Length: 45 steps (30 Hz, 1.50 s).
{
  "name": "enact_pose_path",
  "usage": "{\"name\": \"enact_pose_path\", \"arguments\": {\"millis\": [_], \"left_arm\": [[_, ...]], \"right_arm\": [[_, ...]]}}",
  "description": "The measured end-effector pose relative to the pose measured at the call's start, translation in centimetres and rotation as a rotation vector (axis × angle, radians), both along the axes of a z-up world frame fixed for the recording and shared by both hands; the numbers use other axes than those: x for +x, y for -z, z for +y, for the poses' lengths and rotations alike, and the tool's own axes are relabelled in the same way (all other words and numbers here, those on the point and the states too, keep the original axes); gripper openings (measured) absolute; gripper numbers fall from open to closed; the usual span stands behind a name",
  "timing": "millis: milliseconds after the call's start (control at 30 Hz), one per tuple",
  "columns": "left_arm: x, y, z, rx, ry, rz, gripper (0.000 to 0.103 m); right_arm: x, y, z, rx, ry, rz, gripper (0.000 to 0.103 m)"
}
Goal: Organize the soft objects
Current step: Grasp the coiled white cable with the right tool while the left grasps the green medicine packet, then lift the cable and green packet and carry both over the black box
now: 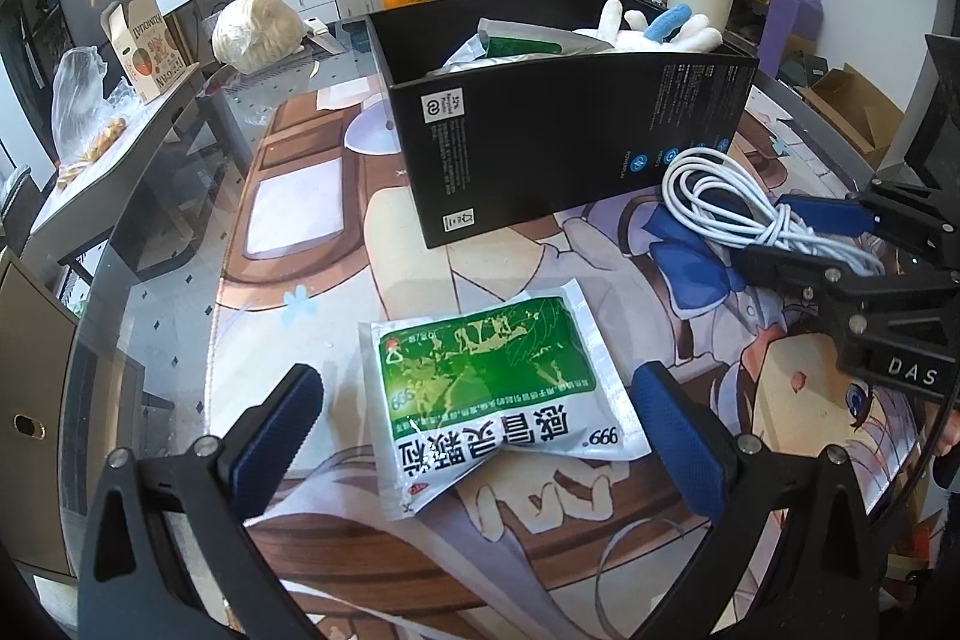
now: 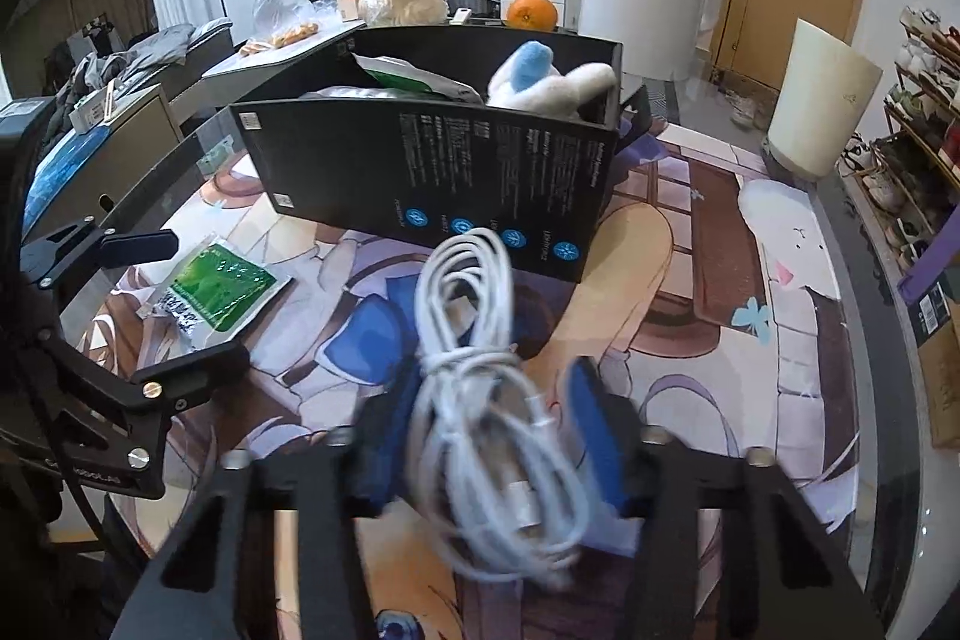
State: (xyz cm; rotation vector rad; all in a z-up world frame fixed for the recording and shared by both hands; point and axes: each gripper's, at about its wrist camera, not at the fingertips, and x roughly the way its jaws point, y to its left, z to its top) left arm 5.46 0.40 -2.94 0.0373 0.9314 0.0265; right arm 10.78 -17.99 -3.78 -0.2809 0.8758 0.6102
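White plush toy point(image 2: 552, 85) already boxed; right hand-held gripper point(image 2: 492, 436) pinches coiled white cable point(image 2: 474, 340), left hand-held gripper point(image 1: 474, 436) spread around green-and-silver foil sachet point(image 1: 492, 388), both outstanding.

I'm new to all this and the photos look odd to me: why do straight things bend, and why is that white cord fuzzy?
Left wrist view: the fisheye lens bows the black box and rounds the picture's dark corners; the green sachet is sharp. Right wrist view: the white cable between the right gripper fingers is smeared, probably motion or closeness; the box behind is crisper.
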Motion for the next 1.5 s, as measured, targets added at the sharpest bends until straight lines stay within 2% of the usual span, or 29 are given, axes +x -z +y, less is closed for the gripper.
{"name": "enact_pose_path", "arguments": {"millis": [333,500,567,600,633,767,867,1167,1500], "left_arm": [[-0.3,-0.1,-0.5,0.029,0.004,-0.01,0.101],[-0.8,-0.2,-0.5,-0.02,0.044,-0.021,0.084],[-1.1,-0.3,-0.9,-0.016,0.065,-0.038,0.073],[-1.2,-0.3,-1.1,-0.013,0.068,-0.044,0.071],[-1.3,-0.4,-1.2,-0.008,0.069,-0.051,0.063],[-1.6,-0.7,-1.5,-0.001,0.07,-0.078,0.05],[-1.7,-0.9,-1.3,-0.013,0.068,-0.094,0.047],[-2.4,-2.2,-0.5,-0.089,0.063,-0.168,0.046],[-2.9,-5.0,-0.2,-0.136,0.074,-0.253,0.046]], "right_arm": [[-0.8,0.0,0.1,-0.008,-0.037,-0.006,0.041],[-0.4,0.2,-0.1,-0.006,-0.038,-0.006,0.041],[-0.4,0.2,-0.1,-0.006,-0.038,-0.007,0.041],[-0.4,0.2,-0.1,-0.005,-0.038,-0.007,0.041],[-0.4,0.2,-0.1,-0.004,-0.038,-0.007,0.041],[-0.6,0.2,-0.1,0.0,-0.04,-0.01,0.041],[-0.7,0.1,-0.1,-0.001,-0.047,-0.013,0.041],[-1.6,-1.0,-0.4,0.029,-0.094,-0.022,0.037],[-3.7,-4.6,-0.9,0.076,-0.153,-0.089,0.036]]}}
